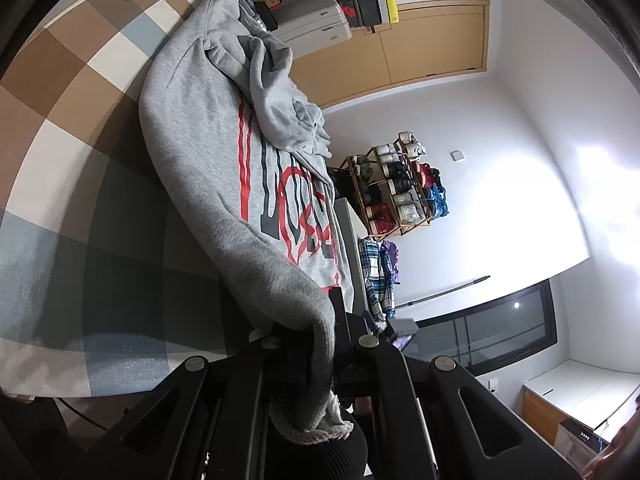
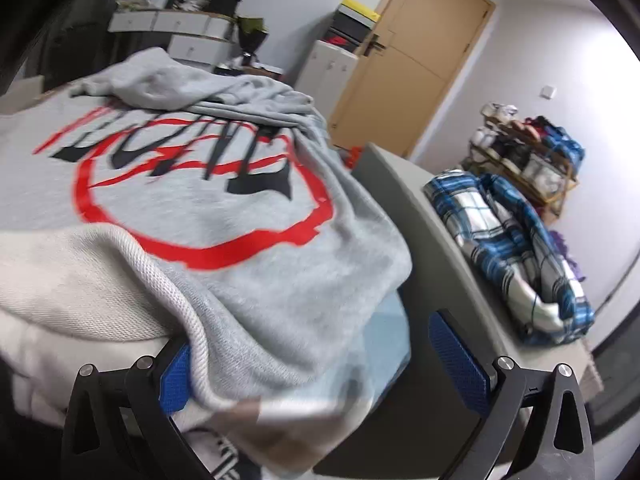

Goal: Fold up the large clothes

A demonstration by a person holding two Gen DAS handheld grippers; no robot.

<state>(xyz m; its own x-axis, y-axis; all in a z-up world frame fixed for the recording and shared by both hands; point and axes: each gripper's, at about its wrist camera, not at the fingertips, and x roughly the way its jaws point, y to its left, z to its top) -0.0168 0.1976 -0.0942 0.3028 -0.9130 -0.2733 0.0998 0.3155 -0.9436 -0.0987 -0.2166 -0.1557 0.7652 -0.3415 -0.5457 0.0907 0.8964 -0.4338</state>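
Light grey hoodie [image 1: 192, 128] with a red ring and red streaks across dark charcoal lettering [image 2: 188, 184]; off-white lining inside the hood [image 2: 60, 280] and a white braided drawcord [image 2: 160, 276]. Checked cloth [image 1: 72, 92] beneath in brown, tan, cream, pale blue and dark grey squares. Plaid shirt [image 2: 516, 256] in blue, white and black. Tan wooden door [image 2: 416, 76] against pale grey walls [image 1: 540, 100]. White cabinet [image 1: 316, 24] topped by black boxes, one with a yellow side [image 1: 386, 2]. Light wood rack [image 1: 400, 188] with white, black, red and blue shoes. Black gripper frames, blue textured pads [image 2: 460, 360] on the right one. Purple cloth [image 1: 392, 256] near the plaid.
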